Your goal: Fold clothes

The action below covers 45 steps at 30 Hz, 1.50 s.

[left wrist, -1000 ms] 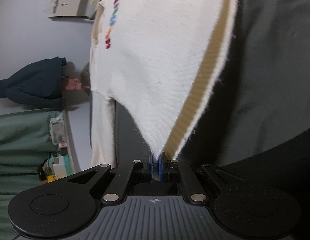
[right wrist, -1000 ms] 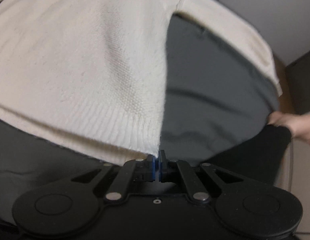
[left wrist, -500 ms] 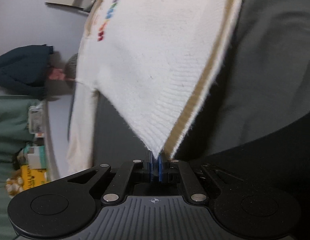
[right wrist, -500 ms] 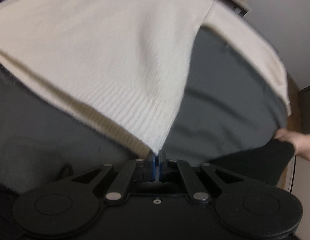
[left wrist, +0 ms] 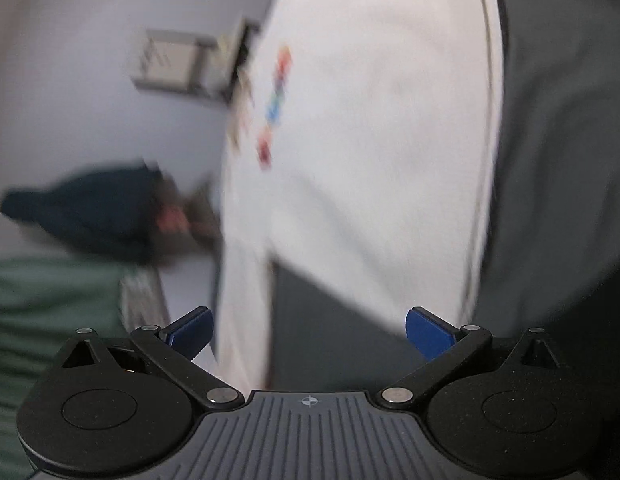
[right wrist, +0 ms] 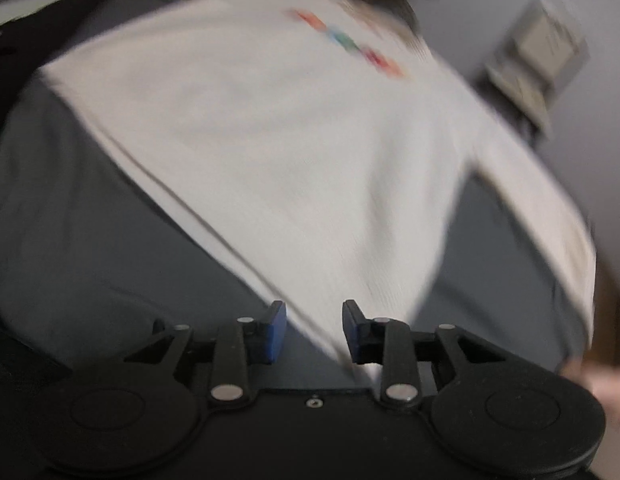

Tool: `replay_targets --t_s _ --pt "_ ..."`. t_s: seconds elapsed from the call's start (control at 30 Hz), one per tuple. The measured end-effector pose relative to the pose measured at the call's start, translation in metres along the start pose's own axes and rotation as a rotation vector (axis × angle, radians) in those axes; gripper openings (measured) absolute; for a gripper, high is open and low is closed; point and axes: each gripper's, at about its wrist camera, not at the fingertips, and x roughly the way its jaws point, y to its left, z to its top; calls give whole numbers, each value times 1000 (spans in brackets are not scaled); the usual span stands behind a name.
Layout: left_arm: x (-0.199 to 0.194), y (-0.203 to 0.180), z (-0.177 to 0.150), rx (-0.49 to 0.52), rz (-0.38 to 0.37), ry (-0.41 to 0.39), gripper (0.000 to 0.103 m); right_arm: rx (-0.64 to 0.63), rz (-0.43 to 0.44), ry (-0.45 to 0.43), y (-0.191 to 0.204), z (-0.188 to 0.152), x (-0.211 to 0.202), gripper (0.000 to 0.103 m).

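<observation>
Left wrist view blurs the cream sweater [left wrist: 370, 152]; left gripper [left wrist: 310, 332] and right gripper [right wrist: 314, 330] fingers spread, empty; lettering [right wrist: 350, 42] unreadable.

Sweater [right wrist: 293, 152] across grey surface [right wrist: 89, 216]

Cream knitted sweater [right wrist: 293, 152]: soft, matt cloth with coloured lettering [right wrist: 350, 44]. Grey sheet [right wrist: 89, 232] beneath: smooth matt fabric. Right gripper [right wrist: 314, 330]: matt black plastic, blue pads [right wrist: 275, 332], shiny metal rivets.
</observation>
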Motion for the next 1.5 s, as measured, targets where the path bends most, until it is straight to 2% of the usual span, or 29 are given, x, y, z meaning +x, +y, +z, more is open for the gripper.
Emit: replay_targets --t_s 0.07,0.17,0.23,0.3,0.47,0.6,0.8,0.93,1.03,1.07,1.1,1.17,1.23,1.27,1.3,1.37,1.5 --pt "5 -17 21 48 -3 -90 103 -81 -15 -22 18 5 7 31" --pt "22 -50 49 140 -43 -180 101 -203 -38 -55 45 11 18 30" --pt "34 -69 63 178 -63 -219 94 -284 -54 -76 63 16 26 29" --pt "46 -80 70 177 -92 -238 78 -365 -69 -98 81 21 33 28" --pt "58 -99 82 164 -111 -270 77 -568 -107 -153 125 32 51 28" --pt "67 -105 86 175 -132 -279 77 -639 -183 -163 140 31 64 28" --pt "72 -110 84 173 -147 -289 77 -660 -303 -147 142 34 84 28" --pt "73 -116 86 168 -142 -298 72 -679 -310 -113 140 35 91 28" --pt "76 -117 89 155 -126 -301 60 -690 -339 -125 143 33 93 28" --pt "76 -116 90 155 -113 -292 51 -685 -361 -128 143 33 95 28" --pt "77 -116 91 156 -102 -283 45 -676 -388 -129 143 35 98 28" --pt "79 -118 93 160 -101 -268 40 -663 -439 -125 141 39 104 28" --pt "81 -119 92 158 -110 -248 19 -663 -476 -110 138 40 109 28" --pt "83 -120 91 158 -118 -235 4 -658 -477 -98 136 39 112 28" --pt "83 -120 90 154 -128 -229 3 -647 -469 -87 134 38 115 27" --pt "78 -119 86 142 -148 -238 2 -624 -454 -74 129 36 118 3" --pt "63 -117 74 161 -148 -288 2 -589 -407 -131 121 32 104 3"
